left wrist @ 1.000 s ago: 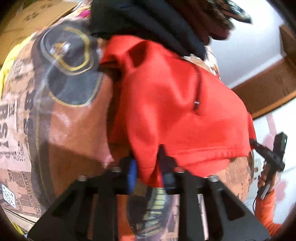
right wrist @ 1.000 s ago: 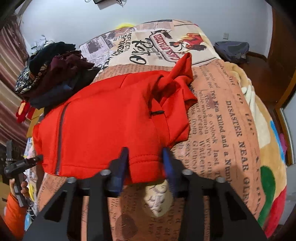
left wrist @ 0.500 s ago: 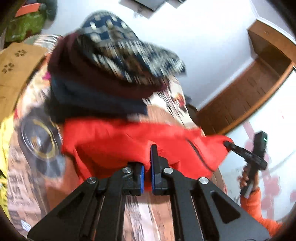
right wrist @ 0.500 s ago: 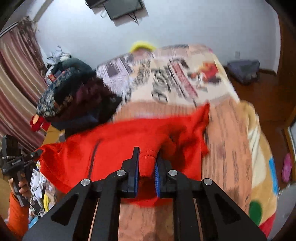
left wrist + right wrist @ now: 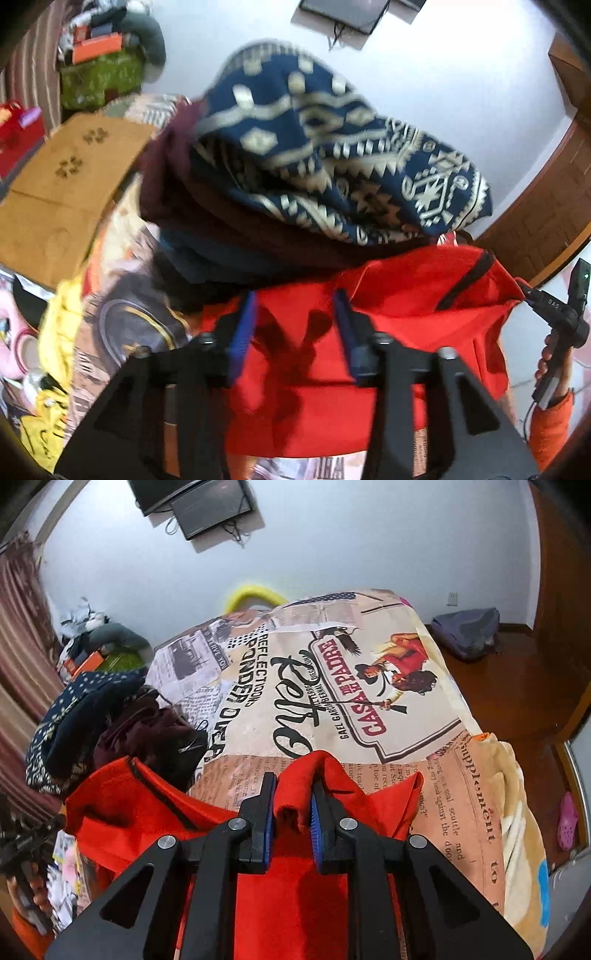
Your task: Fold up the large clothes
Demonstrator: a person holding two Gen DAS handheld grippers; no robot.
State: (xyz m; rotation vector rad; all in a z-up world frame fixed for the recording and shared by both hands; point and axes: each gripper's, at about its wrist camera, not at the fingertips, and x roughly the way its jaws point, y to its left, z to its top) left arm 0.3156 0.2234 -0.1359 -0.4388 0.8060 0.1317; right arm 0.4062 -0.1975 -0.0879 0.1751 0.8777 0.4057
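A red zip-up jacket lies on the printed bed cover, with one edge lifted. The jaws of my left gripper are opening and stand apart above the red cloth; their blue pads do not press on it. My right gripper holds a bunched fold of the red jacket between its pads, raised off the bed, and its jaws are opening slightly. The right gripper also shows at the right edge of the left wrist view, in a hand with an orange sleeve.
A pile of folded clothes, topped by a blue patterned knit, sits on the bed just beyond the jacket. A cardboard box stands left of the bed. A grey backpack lies on the wooden floor at the far right.
Both grippers closed on the jacket's edge and lifted it off the bed. The left jaws have since sprung apart and let the cloth go; the right still holds its fold.
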